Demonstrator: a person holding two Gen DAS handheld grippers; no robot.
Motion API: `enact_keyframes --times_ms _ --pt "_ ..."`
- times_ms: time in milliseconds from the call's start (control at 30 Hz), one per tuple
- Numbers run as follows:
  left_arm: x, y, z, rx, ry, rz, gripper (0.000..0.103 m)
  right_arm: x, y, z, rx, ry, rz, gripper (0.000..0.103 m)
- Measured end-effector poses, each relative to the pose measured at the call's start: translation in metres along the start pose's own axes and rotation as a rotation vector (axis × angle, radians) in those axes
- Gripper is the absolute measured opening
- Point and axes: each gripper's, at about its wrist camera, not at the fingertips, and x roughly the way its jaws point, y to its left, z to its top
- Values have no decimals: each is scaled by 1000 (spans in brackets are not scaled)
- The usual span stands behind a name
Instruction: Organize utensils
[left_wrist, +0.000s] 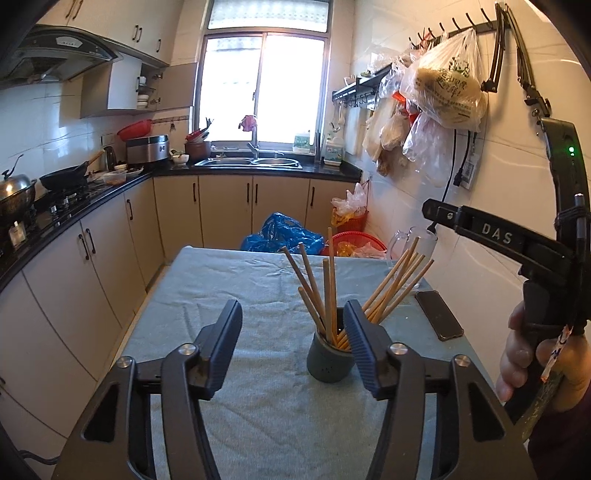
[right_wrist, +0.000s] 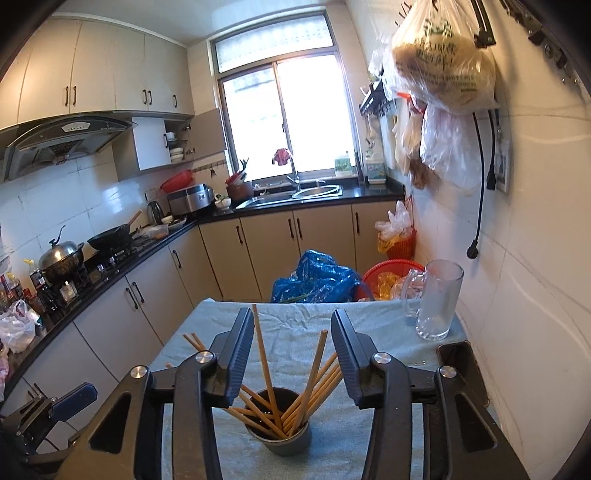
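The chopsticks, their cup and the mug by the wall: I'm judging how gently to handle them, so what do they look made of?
Chopsticks: probably bamboo or wood, judging by their uniform pale tan and matte, unvarnished look.
Cup: possibly ceramic or plastic; opaque grey-green, dull, smooth wall.
Mug: clear glass, apparently, since the wall shows through it and it has a thick handle and base.

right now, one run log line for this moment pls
wooden chopsticks: standing in grey round holder | left gripper: jaws open, empty | right gripper: jaws open, empty
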Motion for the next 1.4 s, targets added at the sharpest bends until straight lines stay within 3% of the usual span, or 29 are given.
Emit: enact_keyframes --times_ms 300,667,1100,1400 --pt "-34 3 -14 -17 -11 13 68 -42 10 -9 -30 -23 -10 59" --pt "-55 20 -41 -98 29 46 71 -74 6 -40 -42 26 -34 65" --pt "-64 31 -72 -156 86 74 72 -87 11 -93 -61 103 -65 70" --pt "-71 26 -86 -137 88 95 81 -98 11 -125 -43 144 -92 71"
